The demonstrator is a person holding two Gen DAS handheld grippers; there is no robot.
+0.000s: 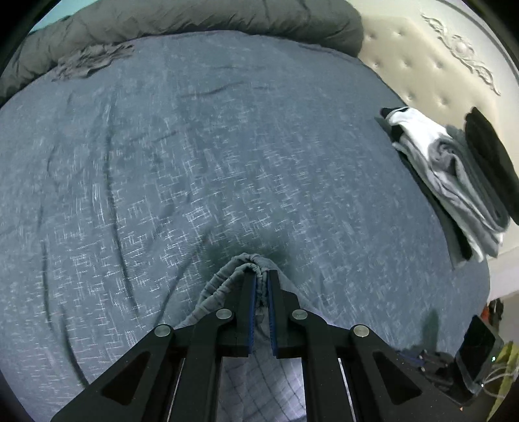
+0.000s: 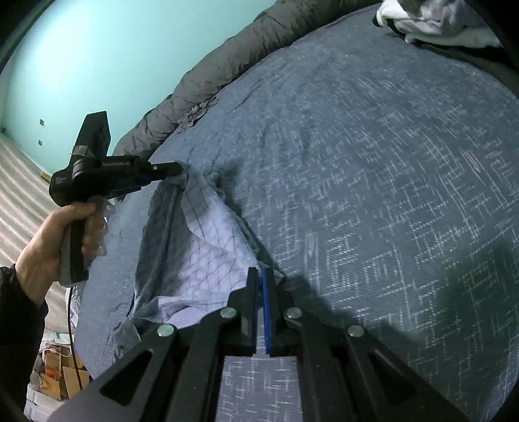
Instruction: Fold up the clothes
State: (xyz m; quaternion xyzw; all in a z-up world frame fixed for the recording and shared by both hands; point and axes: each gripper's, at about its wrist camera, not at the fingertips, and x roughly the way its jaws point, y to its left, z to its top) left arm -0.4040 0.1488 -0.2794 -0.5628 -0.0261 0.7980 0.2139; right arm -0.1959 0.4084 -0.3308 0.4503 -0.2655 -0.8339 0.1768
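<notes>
Left tongs (image 1: 259, 276) pressed together on the gathered elastic hem of a grey-blue garment with a pale checked lining (image 1: 227, 285), bunched cloth held right at the tips. Right tongs (image 2: 261, 272) likewise nipped shut on another edge of the same garment (image 2: 201, 253), cloth slung between the two above the blue patterned bed cover (image 2: 373, 194). Left of the right tongs, a hand (image 2: 55, 233) gripping the other tool's handle. Further off, right of the left tongs, a stack of folded grey, white and black clothes (image 1: 454, 175). Beyond all, a rolled dark grey duvet (image 1: 194, 19) along the bed's far edge
</notes>
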